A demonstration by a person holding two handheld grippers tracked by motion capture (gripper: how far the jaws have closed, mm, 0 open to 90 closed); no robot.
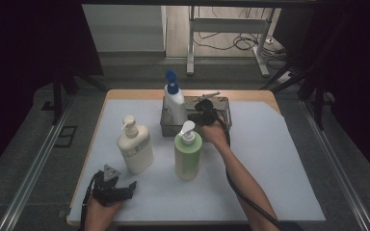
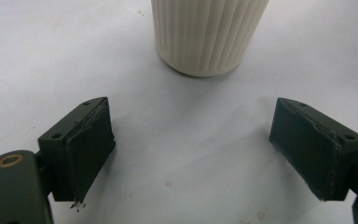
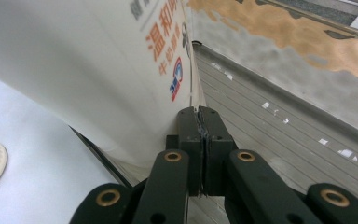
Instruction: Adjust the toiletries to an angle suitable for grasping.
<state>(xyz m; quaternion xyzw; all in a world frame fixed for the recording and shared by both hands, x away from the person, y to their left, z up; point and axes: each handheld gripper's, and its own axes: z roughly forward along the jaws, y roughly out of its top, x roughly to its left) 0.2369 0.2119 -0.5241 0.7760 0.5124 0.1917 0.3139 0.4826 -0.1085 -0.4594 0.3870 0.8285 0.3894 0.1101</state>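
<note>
While three pump bottles stand (one in the tray), right gripper is clenched empty, left gripper released

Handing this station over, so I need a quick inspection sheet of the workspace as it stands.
Surface: white mat on a wooden table, faint specks near the left gripper.
Job's things: metal tray at the back with a white blue-capped bottle upright in it.
Clutter: cream pump bottle and green pump bottle upright on the mat.
Grippers: left gripper jaws wide apart, nothing between them, facing the cream bottle; right gripper jaws pressed together beside the white bottle, inside the tray.
Cables: black cable along the right forearm.
Surroundings: desk frame and loose floor cables behind.
</note>
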